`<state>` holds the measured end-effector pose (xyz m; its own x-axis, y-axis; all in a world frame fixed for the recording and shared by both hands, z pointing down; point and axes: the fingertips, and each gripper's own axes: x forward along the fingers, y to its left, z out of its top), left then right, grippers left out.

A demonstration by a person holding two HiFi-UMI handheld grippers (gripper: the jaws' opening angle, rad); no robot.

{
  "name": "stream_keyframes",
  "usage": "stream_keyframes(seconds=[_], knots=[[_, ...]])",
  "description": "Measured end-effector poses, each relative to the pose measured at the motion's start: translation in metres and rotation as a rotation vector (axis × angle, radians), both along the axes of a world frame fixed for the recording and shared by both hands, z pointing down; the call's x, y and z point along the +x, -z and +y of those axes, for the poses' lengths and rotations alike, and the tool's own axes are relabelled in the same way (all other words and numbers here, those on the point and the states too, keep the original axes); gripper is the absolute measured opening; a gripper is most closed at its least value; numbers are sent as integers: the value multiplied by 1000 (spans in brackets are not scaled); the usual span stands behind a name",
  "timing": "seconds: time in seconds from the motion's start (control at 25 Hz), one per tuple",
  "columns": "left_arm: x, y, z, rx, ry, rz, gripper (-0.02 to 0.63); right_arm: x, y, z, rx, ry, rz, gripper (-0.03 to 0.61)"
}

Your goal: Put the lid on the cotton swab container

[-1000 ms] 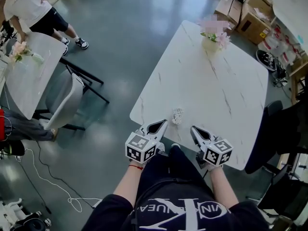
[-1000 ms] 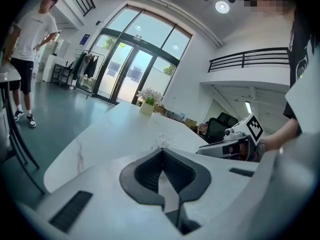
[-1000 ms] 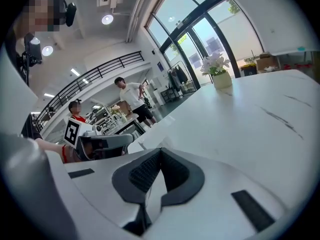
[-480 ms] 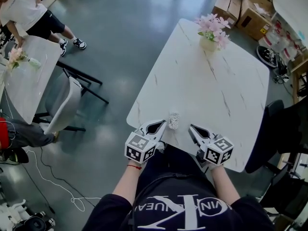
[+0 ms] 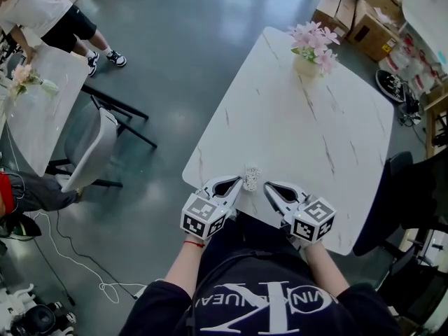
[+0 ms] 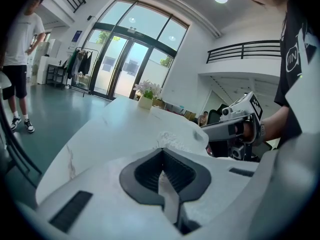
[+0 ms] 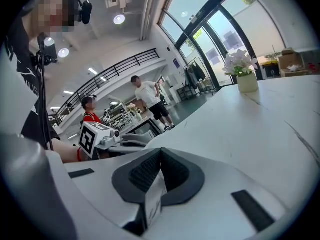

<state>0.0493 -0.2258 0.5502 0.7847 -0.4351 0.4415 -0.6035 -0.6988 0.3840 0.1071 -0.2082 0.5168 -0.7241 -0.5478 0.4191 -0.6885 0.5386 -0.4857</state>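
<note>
right now the little cotton swab container (image 5: 252, 176) stands near the edge of the white table (image 5: 336, 138) that is closest to the person, and you can see white swab heads packed inside it. the left gripper (image 5: 235, 182) is just beside it at about 8 o'clock, and the right gripper (image 5: 269, 186) is just beside it at about 4 o'clock, both tips pointing in at it. neither one touches it. both grippers are pinched together at the tips, and nothing is between them. far across the table, at about 1 o'clock, stands a flower pot (image 5: 308, 63) with pink flowers. i cannot find the lid in any view, so i cannot tell where it lies. i think the container is very light and made of thin, smooth plastic, so a bump could tip it over and spill the swabs near the table edge. one gripper should open and hold it softly around its side walls, low down, so it stays put. the lid is likely thin, light and a bit slippery too, so it seems best to pinch it at its rim, keep it flat, and press it down gently, not hard.
</note>
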Motion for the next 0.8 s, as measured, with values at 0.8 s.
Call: stream_keyframes(seconds=[0.8], knots=[[-10,-8,-1,-31,30,25,6,-40,-2,-20,-3,138,175,3]])
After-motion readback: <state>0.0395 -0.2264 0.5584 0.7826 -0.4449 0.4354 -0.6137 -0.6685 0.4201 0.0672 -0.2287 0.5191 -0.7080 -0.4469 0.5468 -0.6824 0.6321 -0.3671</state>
